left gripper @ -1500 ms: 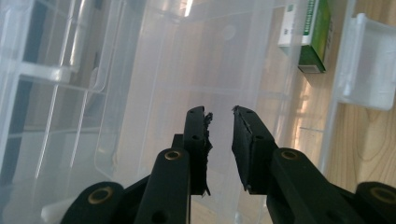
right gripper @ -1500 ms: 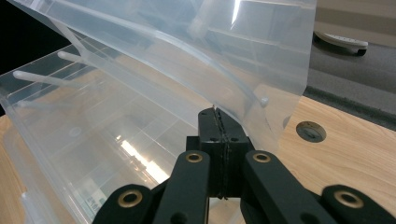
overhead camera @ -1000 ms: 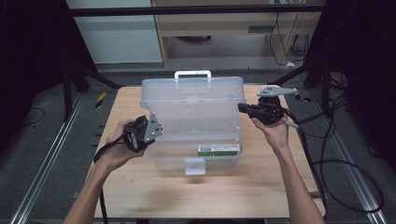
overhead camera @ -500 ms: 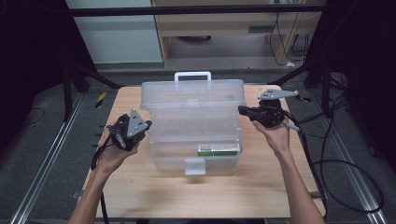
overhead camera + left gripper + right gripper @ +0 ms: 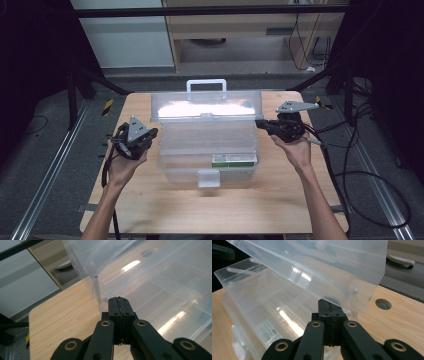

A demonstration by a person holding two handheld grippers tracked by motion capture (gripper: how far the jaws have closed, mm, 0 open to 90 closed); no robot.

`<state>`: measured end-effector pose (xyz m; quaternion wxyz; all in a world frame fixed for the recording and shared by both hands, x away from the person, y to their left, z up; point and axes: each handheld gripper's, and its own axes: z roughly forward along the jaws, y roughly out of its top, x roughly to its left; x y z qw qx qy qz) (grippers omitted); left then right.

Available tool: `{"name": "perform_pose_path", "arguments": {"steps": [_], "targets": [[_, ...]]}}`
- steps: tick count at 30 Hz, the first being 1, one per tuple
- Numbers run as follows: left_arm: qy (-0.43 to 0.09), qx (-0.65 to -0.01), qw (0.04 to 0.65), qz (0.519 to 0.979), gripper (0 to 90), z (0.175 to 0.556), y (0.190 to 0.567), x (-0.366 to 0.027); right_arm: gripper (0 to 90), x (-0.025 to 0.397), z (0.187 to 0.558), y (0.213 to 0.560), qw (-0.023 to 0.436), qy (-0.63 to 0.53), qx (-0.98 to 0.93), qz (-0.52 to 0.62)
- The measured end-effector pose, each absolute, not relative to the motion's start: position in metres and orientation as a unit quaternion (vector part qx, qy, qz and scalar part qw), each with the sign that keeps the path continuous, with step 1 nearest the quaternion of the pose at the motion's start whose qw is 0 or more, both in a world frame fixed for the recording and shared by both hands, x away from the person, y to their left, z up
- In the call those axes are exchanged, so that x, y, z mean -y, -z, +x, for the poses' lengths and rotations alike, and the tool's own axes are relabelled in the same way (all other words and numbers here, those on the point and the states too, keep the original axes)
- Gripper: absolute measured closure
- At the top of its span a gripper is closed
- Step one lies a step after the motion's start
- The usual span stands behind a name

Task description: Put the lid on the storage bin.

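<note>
While the clear plastic tiered storage box (image 5: 207, 142) stands in the middle of the pale wooden table (image 5: 150, 205) with its lid (image 5: 206, 106) and white carry handle (image 5: 206, 85) tipped up toward the far edge, I judge the step in hand to be opening it out: the trays are fanned and the top is raised.

My left gripper (image 5: 151, 133) hangs just beside the box's left wall, its jaws pressed together on nothing; in the left gripper view the closed tips (image 5: 120, 305) point at the corner where the lid's hinge post meets the lower tray, near it but, as far as I can tell, not touching.

My right gripper (image 5: 261, 123) sits at the box's right end, jaws likewise pressed flat with nothing between them. In the right gripper view its tips (image 5: 327, 307) lie right under the lower edge of the tilted lid, at or very near the plastic (contact itself I cannot make out), so it looks to be propping that end.

The next move, I reckon, calls for bringing the left tips under the matching edge and lifting both ends evenly; a lopsided push could twist the hinged trays or slide the light box across the wood. The green-and-white label (image 5: 234, 160) marks the front tray.
</note>
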<state>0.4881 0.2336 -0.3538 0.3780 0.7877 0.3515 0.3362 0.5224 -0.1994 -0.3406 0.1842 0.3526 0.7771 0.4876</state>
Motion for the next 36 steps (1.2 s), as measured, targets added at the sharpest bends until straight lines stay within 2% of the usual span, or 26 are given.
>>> {"name": "perform_pose_path", "arguments": {"steps": [12, 36], "targets": [[-0.316, -0.361, 0.422, 0.769, 89.7, 0.49, 0.36, -0.238, 90.0, 0.201, 0.51, 0.352, 0.181, -0.48, -0.785, 0.346], [-0.288, -0.373, 0.414, 0.779, 89.6, 0.478, 0.383, -0.245, 90.0, 0.212, 0.496, 0.376, 0.178, -0.463, -0.792, 0.357]]}}
